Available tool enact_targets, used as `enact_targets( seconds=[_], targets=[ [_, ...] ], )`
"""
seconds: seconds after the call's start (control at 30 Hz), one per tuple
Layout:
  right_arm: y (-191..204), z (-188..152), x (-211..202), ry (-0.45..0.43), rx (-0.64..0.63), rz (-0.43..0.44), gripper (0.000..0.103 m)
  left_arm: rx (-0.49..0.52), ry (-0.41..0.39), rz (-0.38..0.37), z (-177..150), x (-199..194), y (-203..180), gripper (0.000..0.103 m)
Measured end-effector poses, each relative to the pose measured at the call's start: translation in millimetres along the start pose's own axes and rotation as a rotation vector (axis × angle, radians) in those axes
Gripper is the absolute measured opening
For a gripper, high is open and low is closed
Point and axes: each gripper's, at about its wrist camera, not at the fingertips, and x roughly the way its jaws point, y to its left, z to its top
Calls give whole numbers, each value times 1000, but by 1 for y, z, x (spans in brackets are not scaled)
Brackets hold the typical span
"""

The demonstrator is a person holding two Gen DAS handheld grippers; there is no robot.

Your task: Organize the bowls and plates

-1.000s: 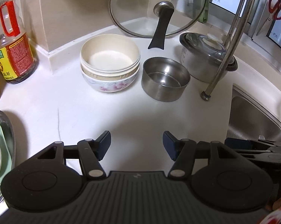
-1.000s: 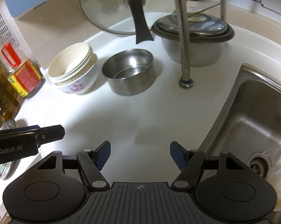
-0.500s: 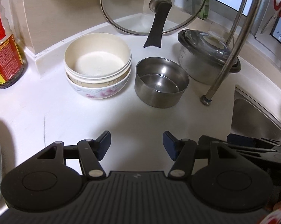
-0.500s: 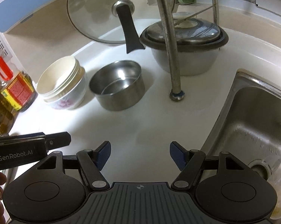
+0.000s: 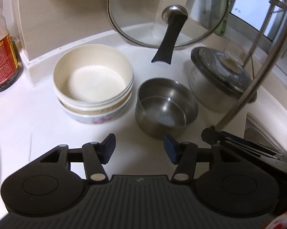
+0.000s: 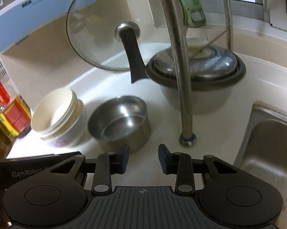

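The white counter (image 5: pixel 38 114) is viewed obliquely downward, close up, from both wrists; the steel bowl (image 5: pixel 166 105) and stacked bowls (image 5: pixel 93 87) are shared, the sink (image 6: pixel 267 143) seen mainly rightward.

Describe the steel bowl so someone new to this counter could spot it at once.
Start at the big glass lid leaning in the counter's corner. Just in front of its black handle sits the steel bowl, between the stacked bowls and the lidded pot. It is the only bare metal bowl, shiny, empty, standing alone rather than stacked.
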Motion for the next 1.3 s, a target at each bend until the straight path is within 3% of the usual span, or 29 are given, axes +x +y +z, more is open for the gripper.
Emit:
enact_targets(
  seconds=[0.33, 0.7, 1.0, 1.3],
  targets=[
    [-6, 15, 27, -23, -15, 21, 22, -52, -6, 18, 10, 27, -5, 39],
    [-7, 22, 47, -8, 22, 4, 17, -52, -38, 21, 18, 34, -9, 38],
    [0, 25, 47, 47, -38, -38, 11, -37, -23, 4, 18, 32, -7, 36],
    [-6, 14, 25, 137, -47, 5, 10, 19, 8, -28, 8, 21, -5, 36]
  ],
)
